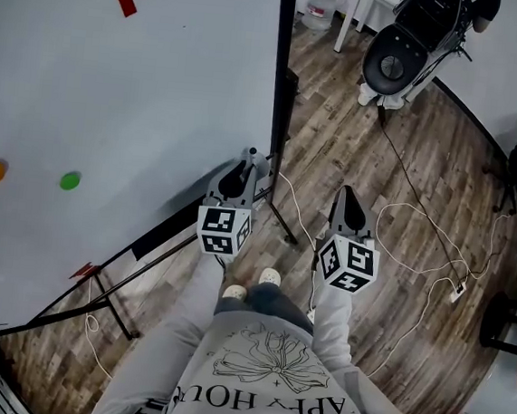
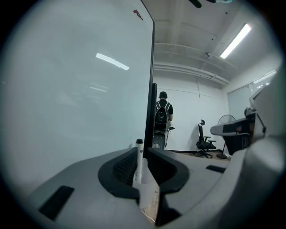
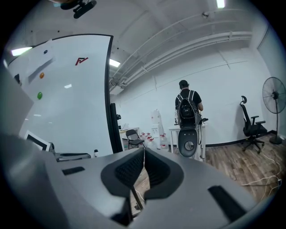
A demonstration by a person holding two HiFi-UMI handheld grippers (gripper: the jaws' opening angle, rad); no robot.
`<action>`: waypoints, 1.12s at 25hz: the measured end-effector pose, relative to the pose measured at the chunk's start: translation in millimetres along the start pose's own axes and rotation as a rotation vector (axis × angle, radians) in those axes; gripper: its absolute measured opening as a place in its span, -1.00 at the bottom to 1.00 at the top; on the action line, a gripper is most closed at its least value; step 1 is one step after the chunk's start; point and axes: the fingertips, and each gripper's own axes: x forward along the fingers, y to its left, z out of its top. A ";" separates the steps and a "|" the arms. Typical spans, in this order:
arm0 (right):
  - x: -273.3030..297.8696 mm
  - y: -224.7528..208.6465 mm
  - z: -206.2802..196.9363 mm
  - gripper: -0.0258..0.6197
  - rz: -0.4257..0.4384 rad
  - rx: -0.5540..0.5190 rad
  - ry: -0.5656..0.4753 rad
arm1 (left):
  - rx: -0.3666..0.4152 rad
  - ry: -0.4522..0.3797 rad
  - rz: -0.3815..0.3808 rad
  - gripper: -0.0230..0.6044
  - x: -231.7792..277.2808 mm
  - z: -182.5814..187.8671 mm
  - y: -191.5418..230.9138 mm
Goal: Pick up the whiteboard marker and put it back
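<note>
The whiteboard marker (image 2: 139, 163), white with a dark cap, stands upright between the jaws of my left gripper (image 2: 142, 154), which is shut on it. In the head view this gripper (image 1: 247, 166) sits at the right end of the whiteboard (image 1: 113, 115), just above its black bottom ledge (image 1: 160, 233), and the marker's cap (image 1: 253, 153) pokes out past the tips. My right gripper (image 1: 346, 194) hangs to the right over the wooden floor. Its jaws (image 3: 144, 152) are shut with nothing between them.
The board's black frame edge (image 2: 149, 89) rises right beside the marker. Stand legs (image 1: 280, 217) and white cables (image 1: 419, 235) lie on the floor. Further off a person with a black backpack (image 3: 187, 105) stands at a scooter (image 1: 395, 60), with an office chair (image 3: 251, 127) and a fan (image 3: 273, 96) behind.
</note>
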 end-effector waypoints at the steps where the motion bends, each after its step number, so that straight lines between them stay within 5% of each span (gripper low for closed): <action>1: -0.4 2.0 0.8 -0.90 0.003 -0.001 -0.003 | 0.004 -0.006 0.003 -0.74 -2.5 2.6 0.6; 28: -35.6 57.3 48.4 -0.90 0.018 -0.076 -0.131 | 0.039 -0.201 -0.027 -0.90 -85.1 98.5 -8.4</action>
